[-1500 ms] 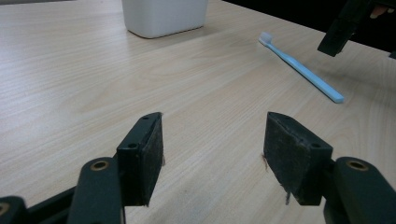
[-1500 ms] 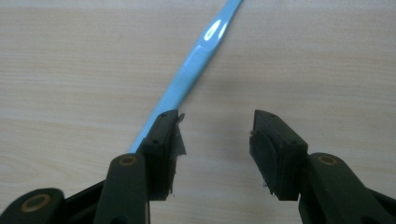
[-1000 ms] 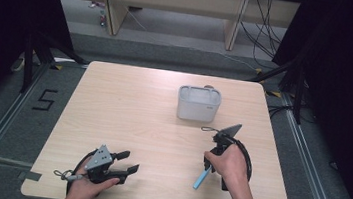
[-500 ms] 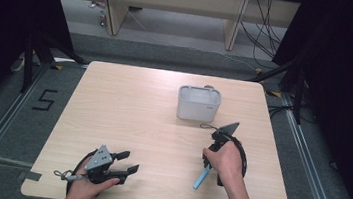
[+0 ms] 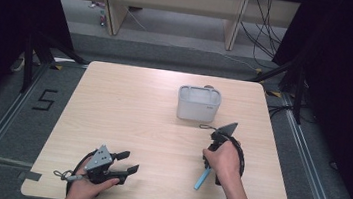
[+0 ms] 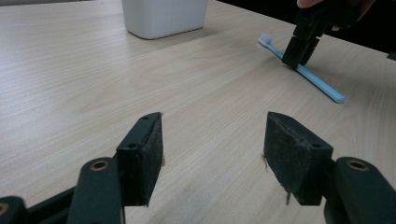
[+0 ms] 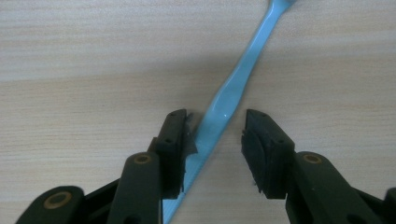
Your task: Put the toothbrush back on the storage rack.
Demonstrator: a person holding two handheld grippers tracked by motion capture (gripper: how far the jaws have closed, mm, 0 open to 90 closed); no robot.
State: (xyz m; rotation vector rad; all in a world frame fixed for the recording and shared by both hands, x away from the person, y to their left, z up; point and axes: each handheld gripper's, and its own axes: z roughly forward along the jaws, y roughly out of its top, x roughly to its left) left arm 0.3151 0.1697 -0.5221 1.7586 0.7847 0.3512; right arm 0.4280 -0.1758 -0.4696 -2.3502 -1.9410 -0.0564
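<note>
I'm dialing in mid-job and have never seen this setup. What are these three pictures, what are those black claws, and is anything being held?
A person stands at a wooden table, holding a two-jaw tool in each hand. The high view looks down from above; the other two look along each tool's own jaws. The left gripper rests open near the table's front edge, with nothing between its jaws. The right gripper points down over a blue toothbrush lying flat; its jaws have just been closing around the handle, but a gap remains, so nothing is gripped yet. A white container stands farther back.
</note>
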